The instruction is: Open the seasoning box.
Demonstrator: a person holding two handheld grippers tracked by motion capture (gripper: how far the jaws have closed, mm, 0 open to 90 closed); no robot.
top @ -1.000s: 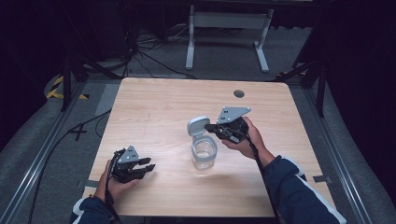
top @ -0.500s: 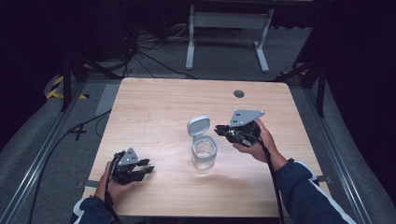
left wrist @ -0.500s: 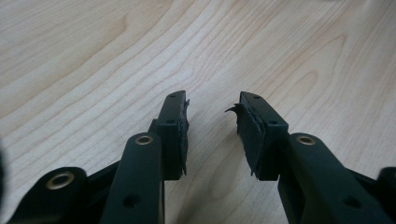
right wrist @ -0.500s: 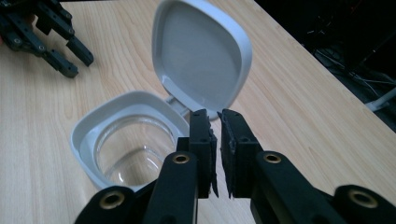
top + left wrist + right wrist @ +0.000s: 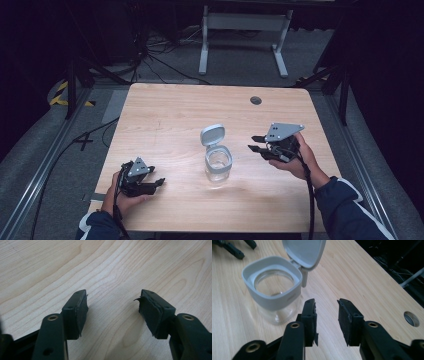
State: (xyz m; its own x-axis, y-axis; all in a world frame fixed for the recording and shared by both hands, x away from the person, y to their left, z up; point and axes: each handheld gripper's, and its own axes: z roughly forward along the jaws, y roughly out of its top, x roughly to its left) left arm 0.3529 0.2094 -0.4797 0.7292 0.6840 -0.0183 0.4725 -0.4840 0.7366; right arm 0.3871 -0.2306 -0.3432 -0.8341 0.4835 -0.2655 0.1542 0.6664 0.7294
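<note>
Standing upright near the middle of a pale wooden table (image 5: 165, 115), slightly toward the near edge, is a small clear glass jar (image 5: 218, 166) with a grey collar. Its long axis is vertical. Its hinged grey lid (image 5: 212, 134) is flipped open and stands tilted up on the jar's far side, its hollow underside facing the near edge. In the right gripper view the jar (image 5: 273, 290) looks empty, and the lid (image 5: 304, 251) rises from a hinge on the collar.

A person's hands come in from the near edge. The left gripper (image 5: 159, 182) sits near the near left corner, well apart from the jar, pointing toward the right edge; in its own view the left gripper (image 5: 112, 307) has its jaws spread wide over bare wood, holding nothing. The right gripper (image 5: 254, 142) is held right of the jar, near it but not touching, pointing left at it, with a grey three-cornered plate on top. In its own view the right gripper (image 5: 326, 315) has its jaws parted with a narrower gap, empty, just beside the jar.

A small round hole (image 5: 256, 100) is set in the table near the far edge, right of centre. Around the table the room is dark, with grey carpet (image 5: 30, 160), black cables (image 5: 150, 60) on the floor, a white stand (image 5: 245, 30) beyond the far edge, and yellow-and-black tape (image 5: 62, 92) at the left.
</note>
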